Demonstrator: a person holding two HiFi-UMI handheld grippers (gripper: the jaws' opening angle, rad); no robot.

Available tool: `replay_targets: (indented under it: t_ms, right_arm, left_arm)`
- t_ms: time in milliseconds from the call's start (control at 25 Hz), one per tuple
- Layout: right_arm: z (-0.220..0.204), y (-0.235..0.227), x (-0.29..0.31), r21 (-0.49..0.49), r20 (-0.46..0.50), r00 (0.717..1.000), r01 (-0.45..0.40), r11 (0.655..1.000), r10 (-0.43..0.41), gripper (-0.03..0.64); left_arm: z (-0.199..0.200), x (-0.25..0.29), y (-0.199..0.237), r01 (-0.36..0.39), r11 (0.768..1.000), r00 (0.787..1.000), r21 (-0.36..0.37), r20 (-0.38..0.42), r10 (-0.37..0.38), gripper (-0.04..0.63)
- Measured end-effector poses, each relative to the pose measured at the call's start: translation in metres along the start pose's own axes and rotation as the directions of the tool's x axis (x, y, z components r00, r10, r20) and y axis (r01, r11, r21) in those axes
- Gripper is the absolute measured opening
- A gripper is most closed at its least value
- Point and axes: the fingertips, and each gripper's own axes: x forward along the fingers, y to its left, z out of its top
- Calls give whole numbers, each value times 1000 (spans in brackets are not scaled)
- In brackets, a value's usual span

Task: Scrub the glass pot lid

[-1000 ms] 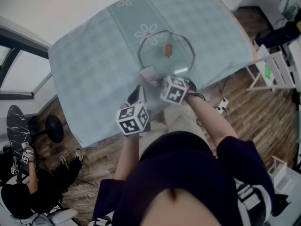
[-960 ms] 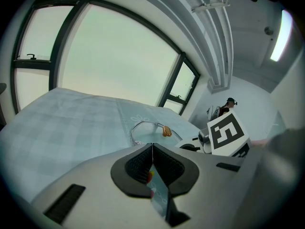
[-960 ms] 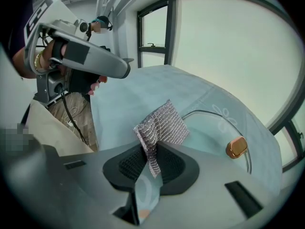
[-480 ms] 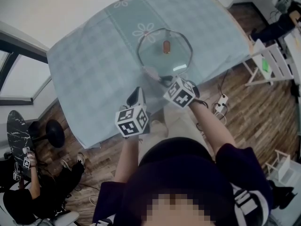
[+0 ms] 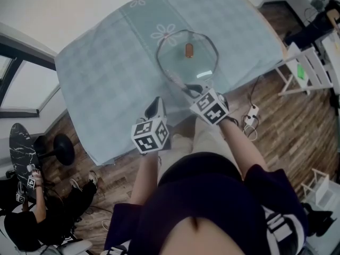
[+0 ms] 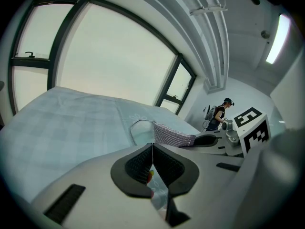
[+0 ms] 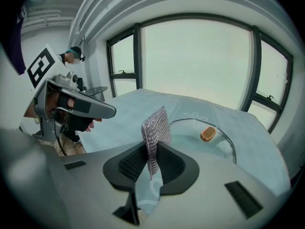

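Your table (image 5: 79, 73) wears a pale blue-green checked cloth (image 5: 106, 84) with a plain band and white flower prints, and it hangs over every edge. The glass pot lid (image 5: 178, 70) lies flat on the cloth around the middle, closer to the near edge than the far one, its brown knob (image 5: 188, 50) facing up.

Your right gripper (image 7: 151, 168) is at the lid's near rim, its jaws clamped on a silvery mesh scrubbing pad (image 7: 156, 125) that stands up on edge between them. Your left gripper (image 6: 152, 162) is over the table's near edge, beside the right one and apart from the lid. Its jaws are pressed together with nothing between them.

Tall dark-framed windows (image 7: 195, 63) fill the wall beyond the far edge. The floor (image 5: 276, 116) is wood plank. A white slatted rack (image 5: 311, 73) stands off the right corner, a power strip (image 5: 251, 113) lies below the near edge, and a person (image 5: 32, 222) sits at the lower left.
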Motion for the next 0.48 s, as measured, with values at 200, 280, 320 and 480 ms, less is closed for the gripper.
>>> replay_targets:
  t_ms: [200,280,320,480]
  right_arm:
    - [5,-21,-11,-4,32,999,-11,1000,11,72]
    - [5,-32,-16,-5,38,999,-21,1000,21,72]
    - [5,-37,-19,1,42,999,-31,1000,31,72]
    - [6,-61,-30,36,76,995,-68,997,65,72]
  left_arm:
    - [4,18,-10,-27,1000,1000,-17,3,27,2]
    - [7,26,-16,-35,999,999,-26,9,36,2]
    - [9,30,-20,-38,999,999,-32,12,38,3]
    - [15,49,-38,-45,998,999,-42,18,46,2]
